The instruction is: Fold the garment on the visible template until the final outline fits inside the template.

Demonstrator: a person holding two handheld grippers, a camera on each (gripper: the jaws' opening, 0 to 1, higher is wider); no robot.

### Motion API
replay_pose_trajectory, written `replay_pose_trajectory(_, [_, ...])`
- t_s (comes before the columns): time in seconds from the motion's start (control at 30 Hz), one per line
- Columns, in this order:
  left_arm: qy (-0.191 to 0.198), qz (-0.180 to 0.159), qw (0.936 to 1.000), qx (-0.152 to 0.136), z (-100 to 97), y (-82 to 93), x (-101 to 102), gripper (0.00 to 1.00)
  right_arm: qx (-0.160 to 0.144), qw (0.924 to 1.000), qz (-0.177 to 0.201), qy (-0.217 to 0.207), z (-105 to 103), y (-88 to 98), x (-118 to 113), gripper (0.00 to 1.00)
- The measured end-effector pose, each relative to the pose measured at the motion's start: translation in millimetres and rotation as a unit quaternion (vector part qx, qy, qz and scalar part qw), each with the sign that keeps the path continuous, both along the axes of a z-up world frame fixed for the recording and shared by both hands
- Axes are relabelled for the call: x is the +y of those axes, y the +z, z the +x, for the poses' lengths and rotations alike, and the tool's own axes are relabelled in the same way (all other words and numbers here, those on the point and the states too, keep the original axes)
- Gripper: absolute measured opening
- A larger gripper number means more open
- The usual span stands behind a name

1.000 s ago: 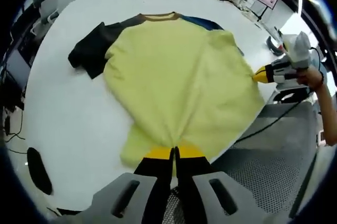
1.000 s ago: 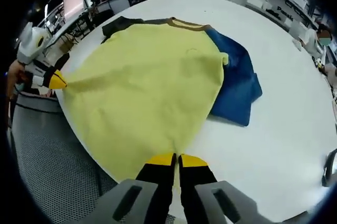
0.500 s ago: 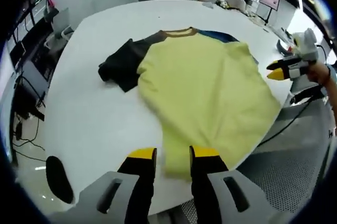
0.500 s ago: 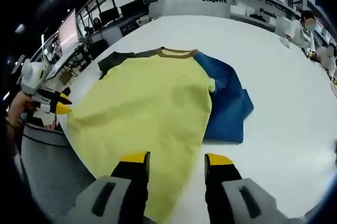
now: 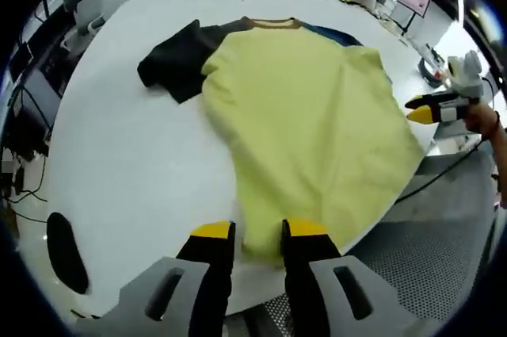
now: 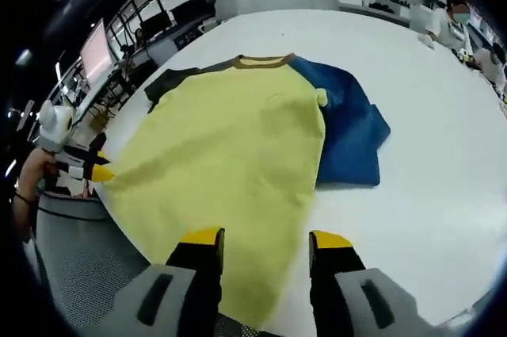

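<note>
On the round white table point(image 5: 119, 162) lies the shirt point(image 5: 309, 115), spread nearly flat with its yellow body facing up, its brown collar point(image 5: 269, 23) at the far side and its hem hanging a little over the near table edge. A dark sleeve point(image 5: 170, 63) sticks out to one side and a blue sleeve point(image 6: 348, 127) to the other, both unfolded. I can make out no template outline on the table; if there is one, the shirt covers it.

The left gripper point(image 5: 247, 232) stands just at the hem with its jaws apart, a strip of yellow cloth between the tips but not pinched. The right gripper point(image 6: 261, 240) is likewise spread over the hem, holding nothing. Each gripper also shows in the other's view, off at the shirt's bottom corner.

By my reckoning the work is at its start: the shirt looks laid out and smoothed, but no fold has been made. Both sleeves need to come in over the body, and then the body has to be folded up before the outline is small enough.
</note>
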State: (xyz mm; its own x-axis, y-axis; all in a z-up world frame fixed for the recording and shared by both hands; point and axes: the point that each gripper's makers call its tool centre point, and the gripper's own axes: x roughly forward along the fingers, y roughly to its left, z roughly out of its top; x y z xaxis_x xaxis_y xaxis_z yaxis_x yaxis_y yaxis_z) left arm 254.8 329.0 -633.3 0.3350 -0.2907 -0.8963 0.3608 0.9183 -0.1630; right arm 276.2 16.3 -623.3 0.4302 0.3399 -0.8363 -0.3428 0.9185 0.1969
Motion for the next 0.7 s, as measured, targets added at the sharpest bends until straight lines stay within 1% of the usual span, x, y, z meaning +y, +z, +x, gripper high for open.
replay_pose_trajectory(0.1, [0.005, 0.002, 0.9999, 0.009, -3.2, -1.2, 0.2, 0.13, 0.012, 0.9999, -0.005, 0.0, -6.0, -5.3, -1.1, 0.37])
replay_pose_trajectory(0.17, [0.011, 0.007, 0.9998, 0.013, -4.9, -1.3, 2.6, 0.09, 0.016, 0.9999, -0.005, 0.001, -8.1, -7.3, -1.0, 0.34])
replay_pose_trajectory(0.27, [0.016, 0.019, 0.9996, 0.012, -7.4, 0.9, 7.1, 0.04, 0.022, 0.9997, -0.008, 0.0, -10.6, -9.7, -1.4, 0.27])
replay_pose_trajectory(0.37, [0.014, 0.022, 0.9995, 0.015, -13.9, 4.0, 9.5, 0.04, 0.024, 0.9996, -0.016, 0.002, -12.0, -12.0, -2.5, 0.23])
replay_pose_trajectory(0.5, [0.024, 0.023, 0.9993, 0.02, -17.2, 3.1, 12.4, 0.02, 0.023, 0.9993, -0.029, -0.001, -11.1, -13.8, -6.9, 0.17])
replay_pose_trajectory(0.63, [0.031, 0.026, 0.9989, 0.021, -20.7, 7.0, 13.1, 0.02, 0.023, 0.9989, -0.041, -0.004, -11.0, -15.4, -12.3, 0.06])
replay_pose_trajectory(0.7, [0.027, 0.031, 0.9989, 0.02, -20.8, 6.7, 13.9, 0.02, 0.026, 0.9987, -0.043, -0.006, -12.0, -17.0, -14.1, 0.04])
